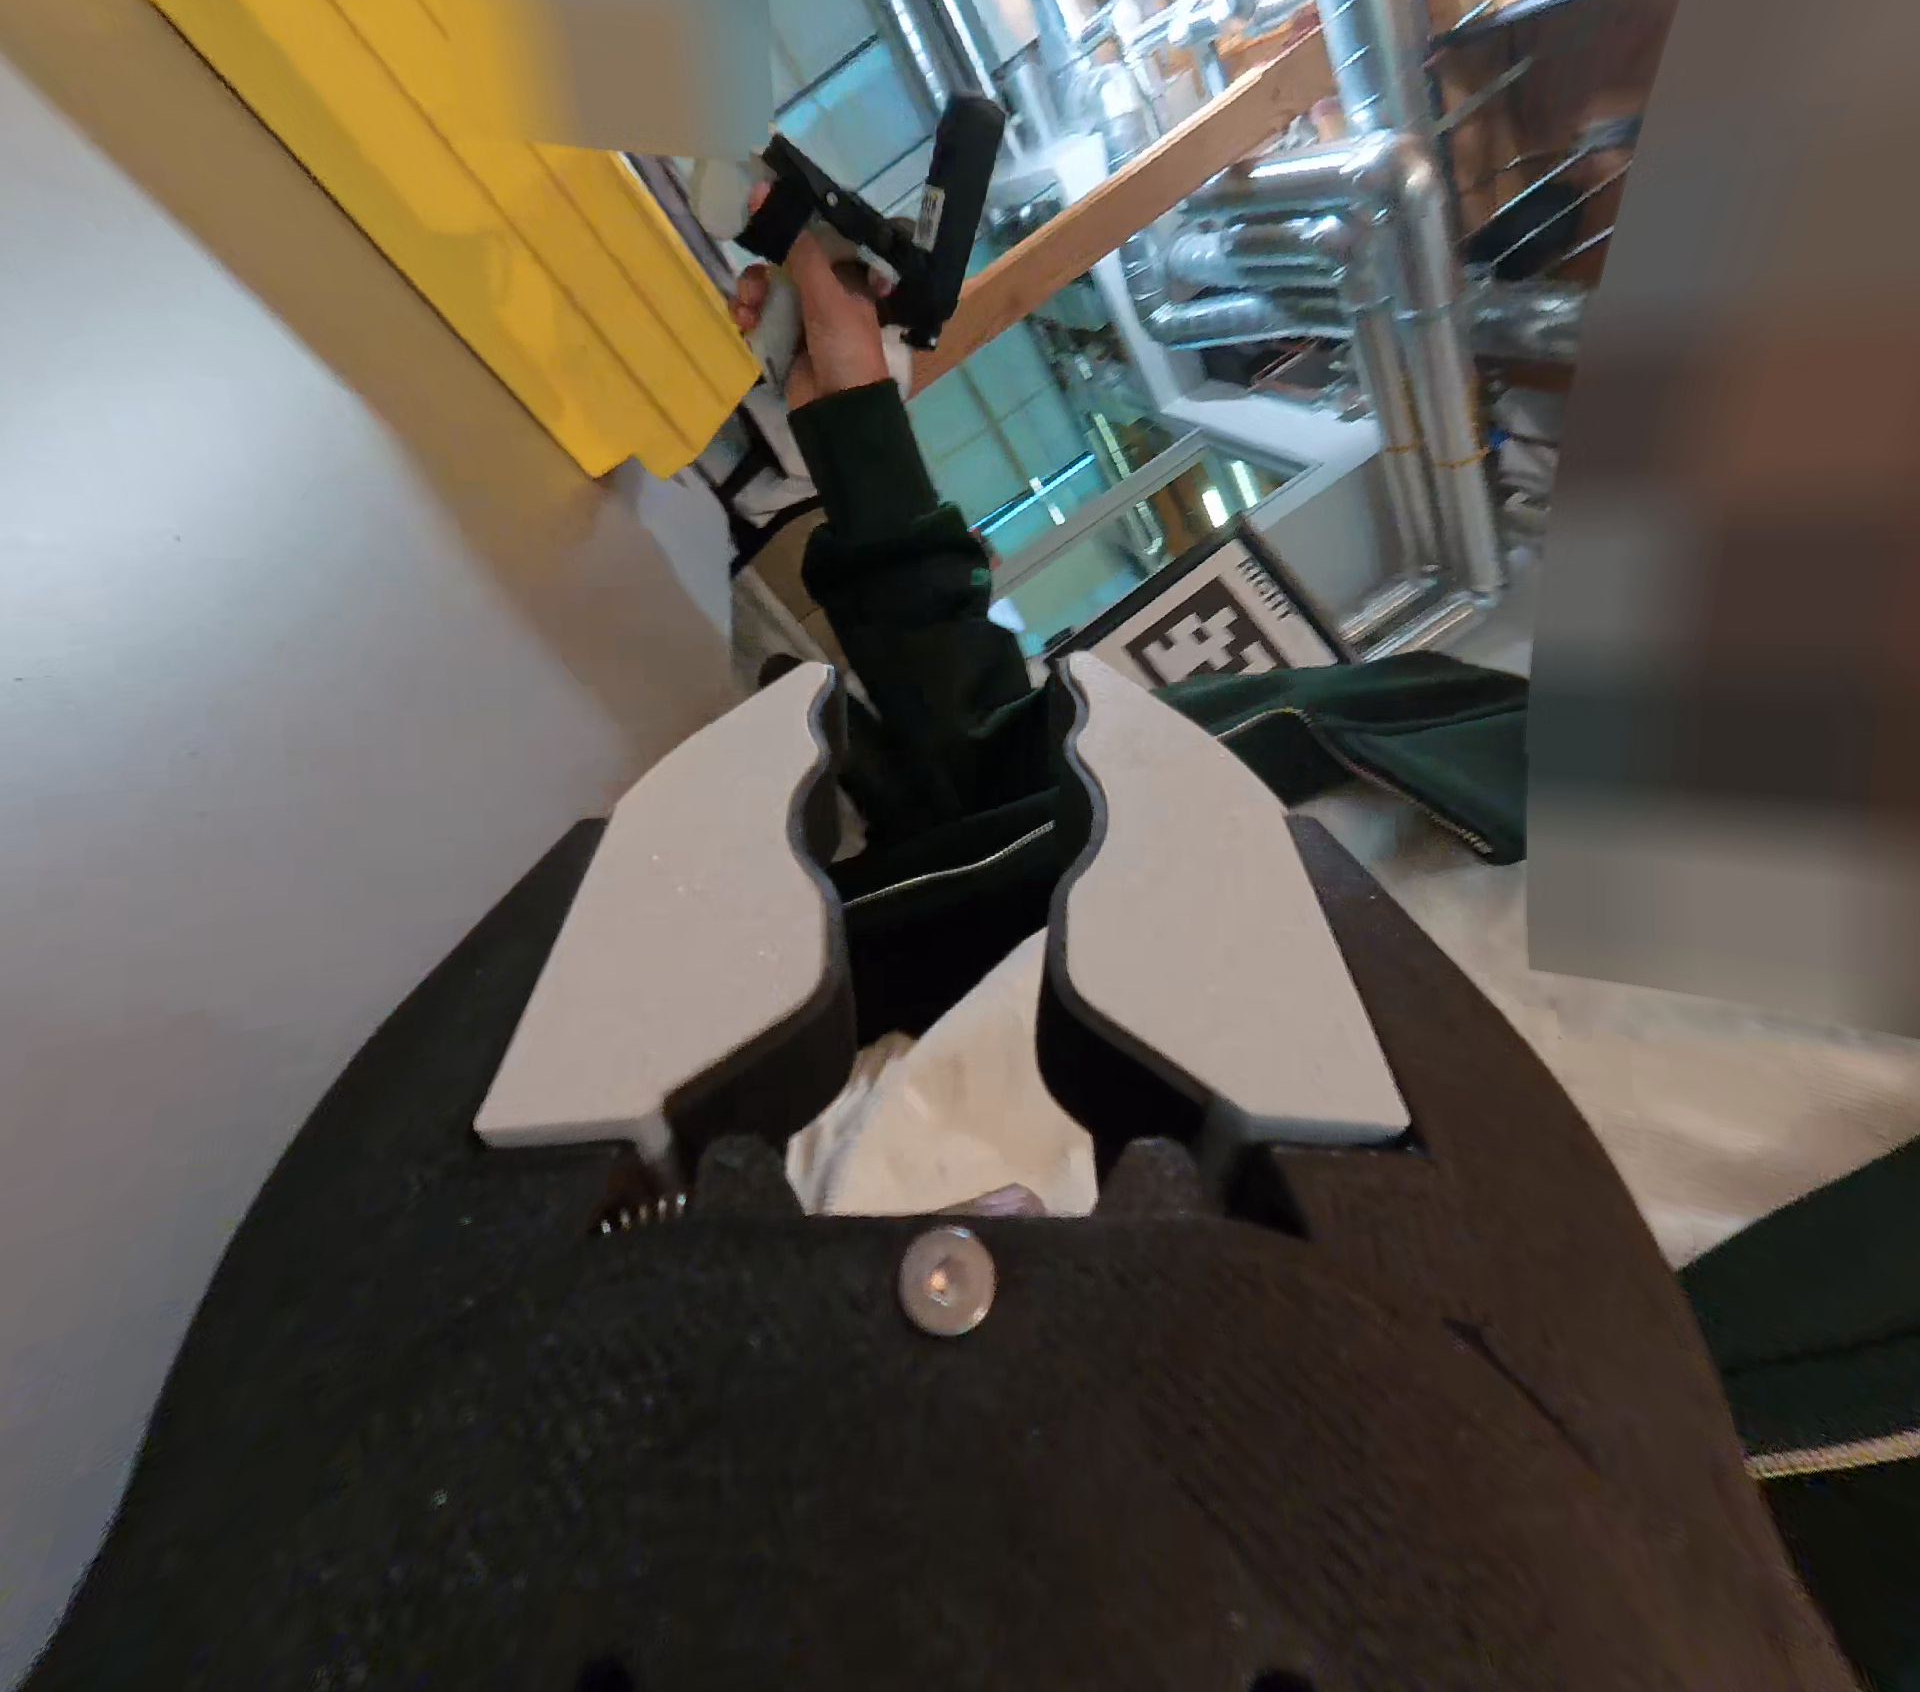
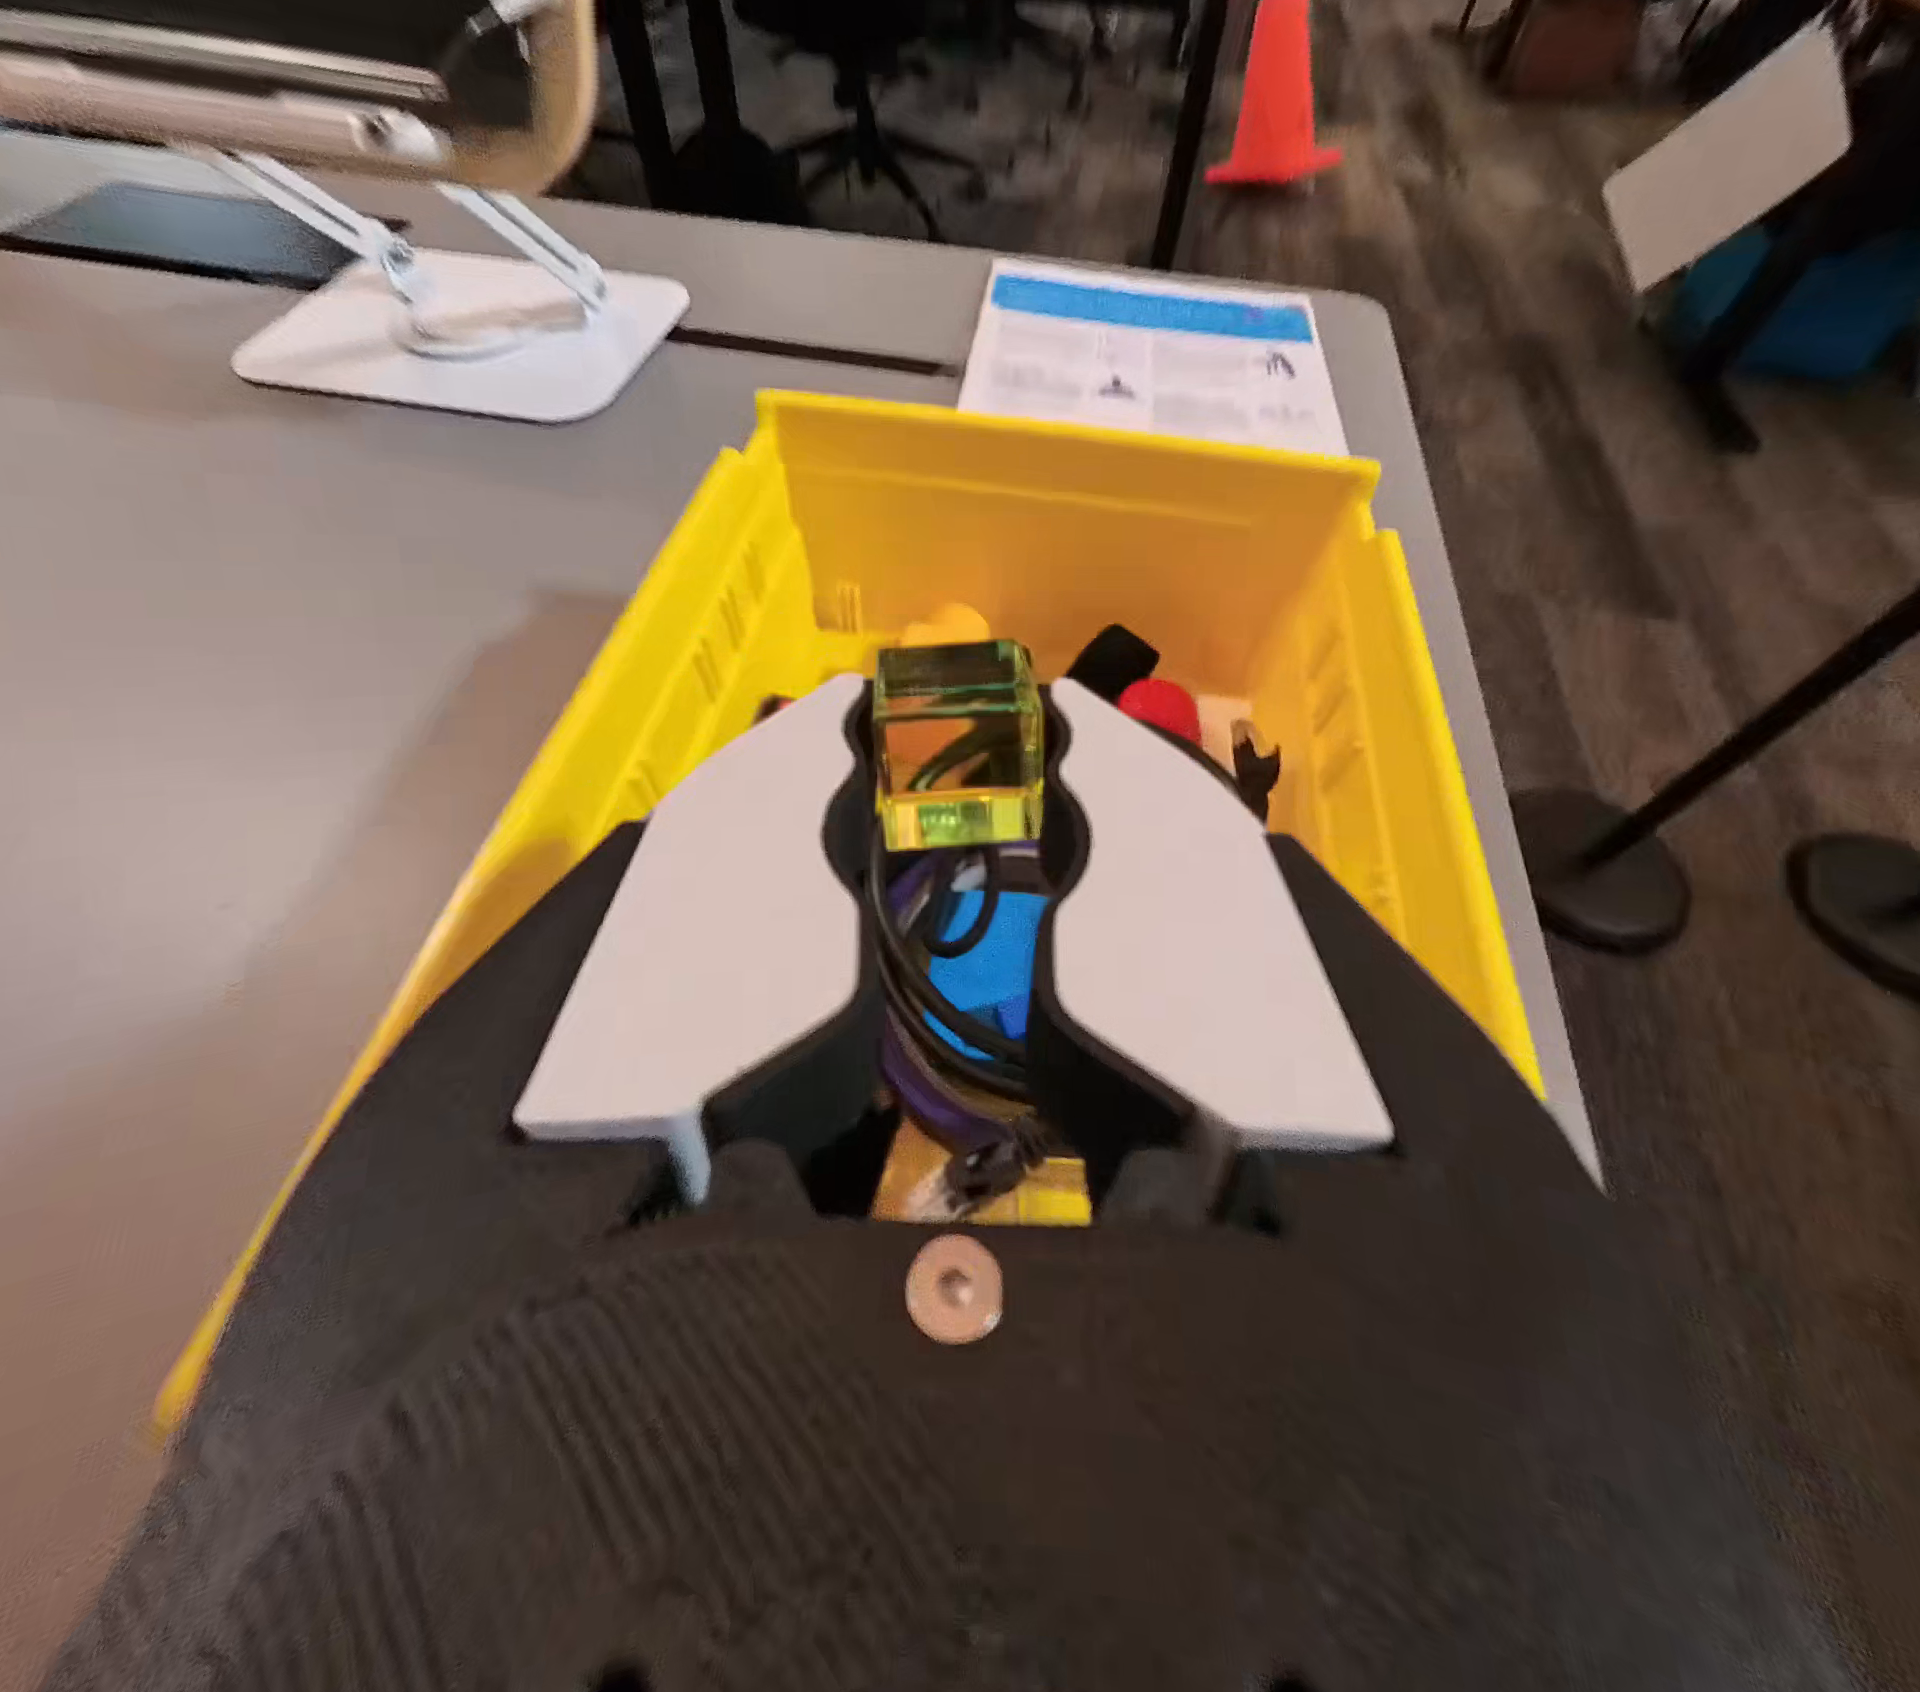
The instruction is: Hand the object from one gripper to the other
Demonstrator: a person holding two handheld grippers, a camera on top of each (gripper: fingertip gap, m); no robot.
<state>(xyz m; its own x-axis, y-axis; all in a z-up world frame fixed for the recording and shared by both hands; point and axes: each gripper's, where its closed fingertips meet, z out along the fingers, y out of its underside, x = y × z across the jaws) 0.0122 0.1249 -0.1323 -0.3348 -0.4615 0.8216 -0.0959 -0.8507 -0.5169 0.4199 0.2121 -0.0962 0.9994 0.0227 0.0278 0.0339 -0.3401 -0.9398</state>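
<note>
In the right wrist view my right gripper [image 2: 956,697] is shut on a clear yellow-green cube [image 2: 958,749], held between the fingertips above the open yellow bin [image 2: 1070,499]. In the left wrist view my left gripper [image 1: 945,686] is open and empty, tilted upward, with a person's dark green sleeve [image 1: 914,603] showing between its fingers. Farther off in that view a hand holds the other gripper's black body [image 1: 883,229] beside the yellow bin's side [image 1: 416,115]. The cube does not show in the left wrist view.
The bin holds black cables [image 2: 914,967], a blue item [image 2: 987,946] and a red item [image 2: 1158,697]. On the grey table [image 2: 312,707] stand a monitor on a white stand [image 2: 457,333] and a printed sheet [image 2: 1153,354]. An orange cone [image 2: 1278,53] and stanchion bases [image 2: 1610,873] are on the floor. The gap from one gripper's tips to the other's is roughly 40 centimetres.
</note>
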